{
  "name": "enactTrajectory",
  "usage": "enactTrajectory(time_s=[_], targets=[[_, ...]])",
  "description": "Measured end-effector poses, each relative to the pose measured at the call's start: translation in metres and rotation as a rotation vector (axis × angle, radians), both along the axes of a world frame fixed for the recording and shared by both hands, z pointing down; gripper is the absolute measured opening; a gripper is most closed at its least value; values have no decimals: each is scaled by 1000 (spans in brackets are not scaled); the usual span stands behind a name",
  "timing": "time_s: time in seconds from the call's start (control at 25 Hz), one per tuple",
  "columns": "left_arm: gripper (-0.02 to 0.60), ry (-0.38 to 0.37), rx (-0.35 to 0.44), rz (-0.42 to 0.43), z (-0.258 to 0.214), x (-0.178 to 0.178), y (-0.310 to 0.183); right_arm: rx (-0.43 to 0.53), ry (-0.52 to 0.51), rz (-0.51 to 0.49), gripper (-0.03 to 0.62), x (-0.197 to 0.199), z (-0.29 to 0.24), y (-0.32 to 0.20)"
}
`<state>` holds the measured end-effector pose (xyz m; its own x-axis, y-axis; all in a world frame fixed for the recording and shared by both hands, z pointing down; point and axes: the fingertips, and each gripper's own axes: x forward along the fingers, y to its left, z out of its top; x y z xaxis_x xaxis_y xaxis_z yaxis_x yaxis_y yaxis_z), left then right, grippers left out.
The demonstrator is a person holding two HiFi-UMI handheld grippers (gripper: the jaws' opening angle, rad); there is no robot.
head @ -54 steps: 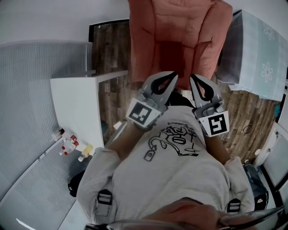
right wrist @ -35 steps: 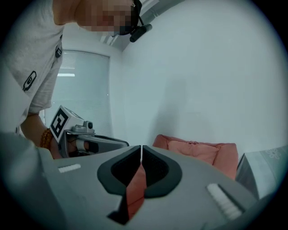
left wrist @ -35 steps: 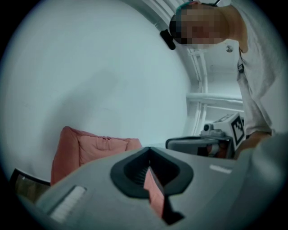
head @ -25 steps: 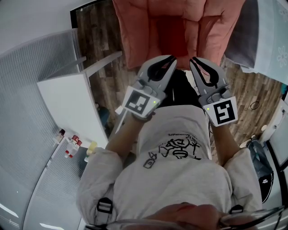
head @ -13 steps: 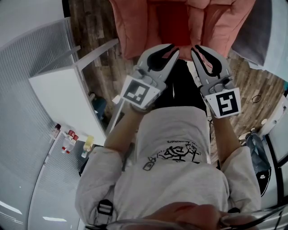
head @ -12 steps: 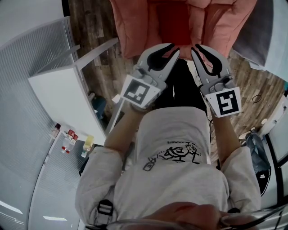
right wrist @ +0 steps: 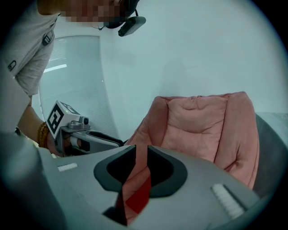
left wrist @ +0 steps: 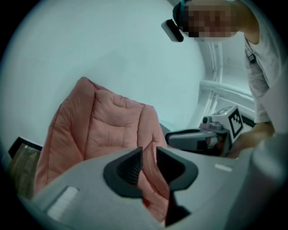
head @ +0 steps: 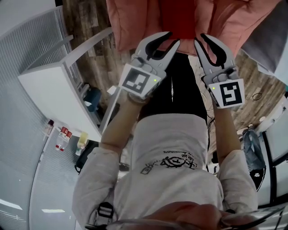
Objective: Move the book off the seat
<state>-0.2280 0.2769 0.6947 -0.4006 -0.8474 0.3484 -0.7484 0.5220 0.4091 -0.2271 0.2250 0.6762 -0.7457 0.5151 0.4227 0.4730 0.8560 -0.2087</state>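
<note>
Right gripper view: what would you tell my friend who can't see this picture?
The right gripper, its grey jaws just opening a little with nothing between them, points at a pink padded armchair with a red book on its seat. The left gripper, with its marker cube, is held alongside at the left.

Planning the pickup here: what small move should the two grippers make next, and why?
Probably reach both down and forward to the red book on the armchair seat. The left gripper and right gripper hang short of it; their jaws have just been opening slightly, nothing between them.
</note>
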Motion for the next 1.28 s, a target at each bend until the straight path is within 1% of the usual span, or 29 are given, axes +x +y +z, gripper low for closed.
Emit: enactTrajectory(time_s=[0.12,0.2,0.32,0.52,0.56,0.8,0.92,1.04,1.16,1.28], targets=[[119,25,-24,-5,38,-1,2,2,25,-3,89,-1,33,-2],[122,38,-45,-11,63,-1,3,6,42,-5,92,-1,54,-4],[141,62,-68,-18,99,1,4,32,65,-31,97,2,90,-7],[161,135,-99,-37,163,6,12,40,137,-34,115,5,150,-11],[176,151,-106,-41,176,7,13,39,148,-33,118,6,160,-12],[214,219,-155,-35,240,14,21,42,214,-27,147,14,225,-15],[227,243,-166,-44,268,13,21,54,248,-21,167,17,260,-19],[236,277,-170,-61,292,13,22,48,307,-6,196,23,290,-24],[268,316,-174,-69,314,14,23,40,356,14,233,27,313,-28],[296,341,-181,-71,328,17,20,32,395,18,273,34,334,-31]])
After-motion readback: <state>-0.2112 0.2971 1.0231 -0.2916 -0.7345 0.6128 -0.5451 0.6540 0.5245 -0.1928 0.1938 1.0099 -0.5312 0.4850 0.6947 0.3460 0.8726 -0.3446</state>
